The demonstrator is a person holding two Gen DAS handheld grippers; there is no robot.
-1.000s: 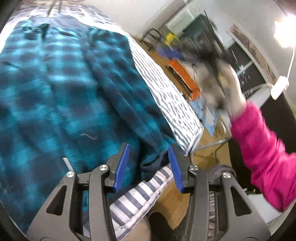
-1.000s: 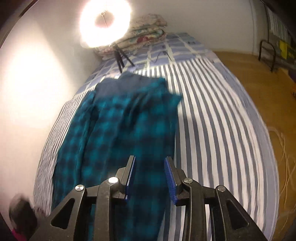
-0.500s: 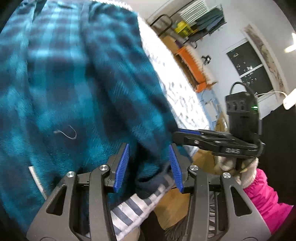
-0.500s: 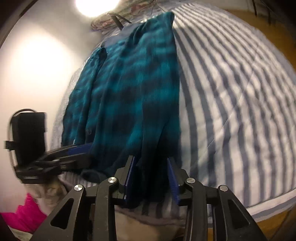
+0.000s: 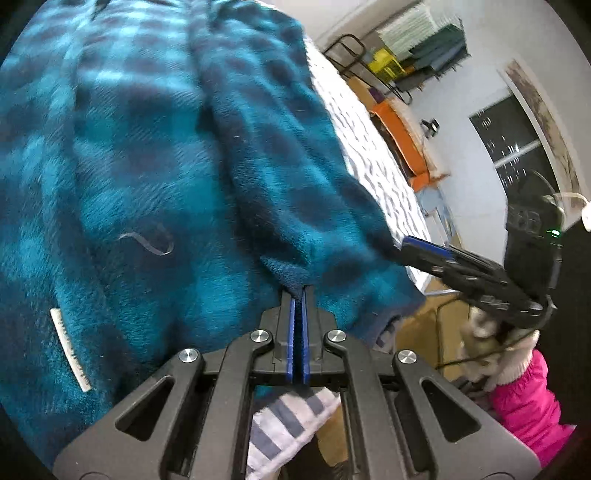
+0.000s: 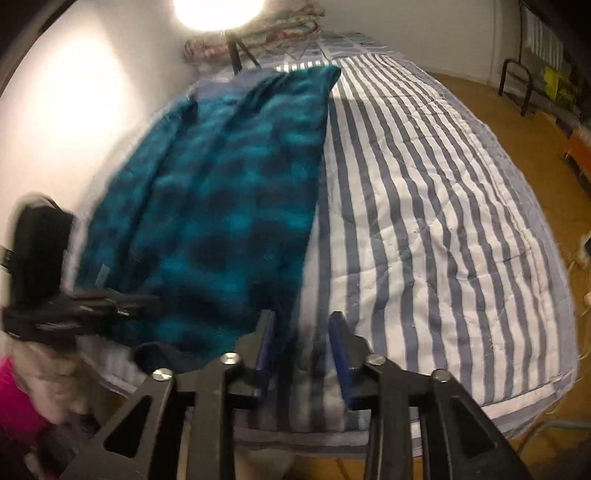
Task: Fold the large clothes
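Note:
A teal plaid fleece garment (image 5: pixel 155 155) lies lengthwise on the left part of the striped bed (image 6: pixel 424 206). My left gripper (image 5: pixel 297 299) is shut, pinching a raised fold of the garment's near hem. In the right wrist view it shows blurred at the hem's left part (image 6: pixel 129 301). My right gripper (image 6: pixel 302 332) stands open at the garment's (image 6: pixel 229 192) near right corner. The dark side edge runs down between its fingers, and no pad visibly presses on it. From the left wrist view the right gripper (image 5: pixel 417 247) lies beside that corner.
A wall runs along the bed's left side, with a bright ring light (image 6: pixel 218 11) and folded quilts (image 6: pixel 280 29) at the far end. Wooden floor (image 6: pixel 517 122), a metal rack (image 5: pixel 354 55) and an orange item (image 5: pixel 402 144) lie to the right. A pink sleeve (image 5: pixel 524 410) is nearby.
The left jaws closed from wide apart onto a fold of the near hem. Both grippers came down toward the garment's near end; the right one now straddles its right edge.

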